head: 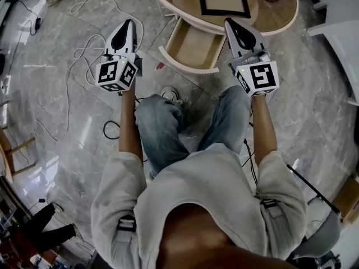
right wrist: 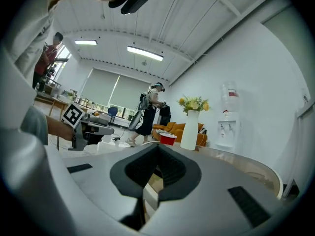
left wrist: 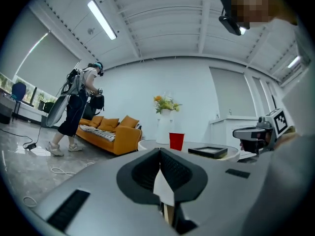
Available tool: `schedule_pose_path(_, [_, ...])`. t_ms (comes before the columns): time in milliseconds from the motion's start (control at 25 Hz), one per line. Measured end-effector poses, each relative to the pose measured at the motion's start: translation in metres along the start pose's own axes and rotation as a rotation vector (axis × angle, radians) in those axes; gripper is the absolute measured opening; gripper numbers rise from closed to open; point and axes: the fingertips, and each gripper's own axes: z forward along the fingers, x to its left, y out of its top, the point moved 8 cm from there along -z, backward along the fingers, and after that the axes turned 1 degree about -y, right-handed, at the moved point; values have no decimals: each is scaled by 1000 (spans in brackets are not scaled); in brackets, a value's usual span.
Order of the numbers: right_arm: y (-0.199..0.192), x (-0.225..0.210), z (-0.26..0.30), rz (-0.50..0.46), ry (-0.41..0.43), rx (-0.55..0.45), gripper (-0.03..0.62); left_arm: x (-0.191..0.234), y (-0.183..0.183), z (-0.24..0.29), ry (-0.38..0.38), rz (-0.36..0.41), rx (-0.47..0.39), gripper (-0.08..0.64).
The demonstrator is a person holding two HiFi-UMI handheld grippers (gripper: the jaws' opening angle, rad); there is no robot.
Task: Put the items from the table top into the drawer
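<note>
Round desk (head: 280, 17) up top, drawer (head: 185, 66) open, ready for loading.
Our left claw (head: 129, 24) and right claw (head: 230, 24) flank it, both closed, empty.

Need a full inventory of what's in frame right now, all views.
table: 1, wood top, white rim, ahead
drawer: 1, wood inside, open under the table, looks empty
frame: 1, black, flat on the table
cup: 1, red, on the table
vase: 1, white, yellow flowers, next to the cup
sofa: 1, orange, far side
water dispenser: 1, white, by the wall
cable: white, loose on the floor
other people: 2, one by the sofa, one in red at the windows
left tongs: grey, shut, empty
right tongs: grey, shut, empty
legs: 2, blue jeans
</note>
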Motion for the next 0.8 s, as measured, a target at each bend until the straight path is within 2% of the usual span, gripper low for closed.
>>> schedule_pose_path(160, [13,-10,-4,-62,38,16,23,-14,24,-1,-33,52,20,15])
schedule_pose_path(320, [32,-20,7,-170,78,49,23,-20,73,14,-41,73,-39,15])
schedule_pose_path(480, [44,-25,25,-269,108,72,23,-32,108,36,-39,107,-45,15])
schedule_pose_path(600, [49,-20,38,-366,131,93,23,-41,116,40,-49,55,-51,15])
schedule_pose_path(720, [49,-16,55,-483,151,130,23,-52,108,40,-46,68,-37,15])
schedule_pose_path(800, [49,-16,71,-563,161,141,23,-53,102,44,-49,51,-27,15])
